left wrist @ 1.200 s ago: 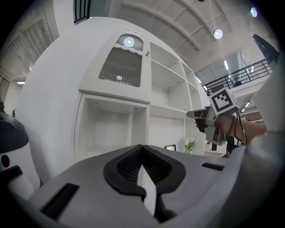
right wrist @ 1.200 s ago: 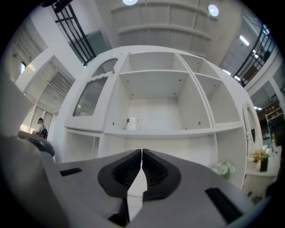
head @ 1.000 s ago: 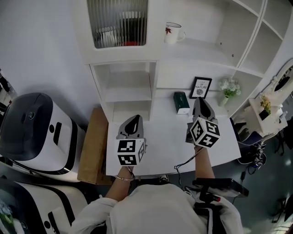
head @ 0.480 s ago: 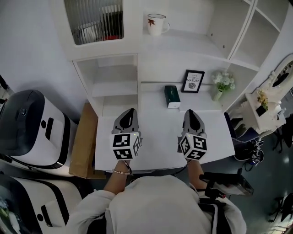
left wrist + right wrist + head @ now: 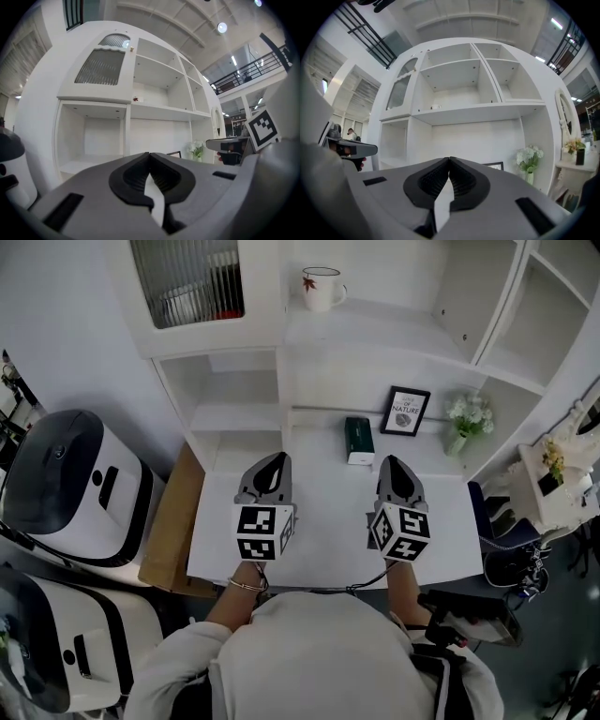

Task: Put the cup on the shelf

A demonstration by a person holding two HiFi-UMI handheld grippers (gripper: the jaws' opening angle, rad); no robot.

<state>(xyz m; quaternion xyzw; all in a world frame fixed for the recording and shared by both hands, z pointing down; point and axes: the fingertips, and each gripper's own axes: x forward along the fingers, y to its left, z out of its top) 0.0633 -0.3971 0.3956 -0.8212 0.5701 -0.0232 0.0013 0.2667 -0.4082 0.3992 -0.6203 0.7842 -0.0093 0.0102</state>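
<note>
A white cup (image 5: 321, 287) with a red leaf mark stands upright on the upper shelf (image 5: 394, 329), to the right of the glass-door cabinet. It shows as a tiny speck in the left gripper view (image 5: 135, 99) and in the right gripper view (image 5: 436, 107). My left gripper (image 5: 275, 463) and right gripper (image 5: 392, 465) hover side by side over the white desk (image 5: 328, 540), well below and short of the cup. Both point at the shelf unit. The left gripper (image 5: 149, 154) and the right gripper (image 5: 449, 159) are shut with nothing between their jaws.
On the desk's back stand a green box (image 5: 358, 440), a framed picture (image 5: 406, 412) and a vase of white flowers (image 5: 466, 418). Open cubbies (image 5: 234, 418) sit at the left. A white appliance (image 5: 70, 488) and a cardboard box (image 5: 169, 531) stand left of the desk.
The right gripper has drawn back from near the green box towards the person. Both grippers now sit level over the desk, still shut. The cup has stayed on the shelf.
</note>
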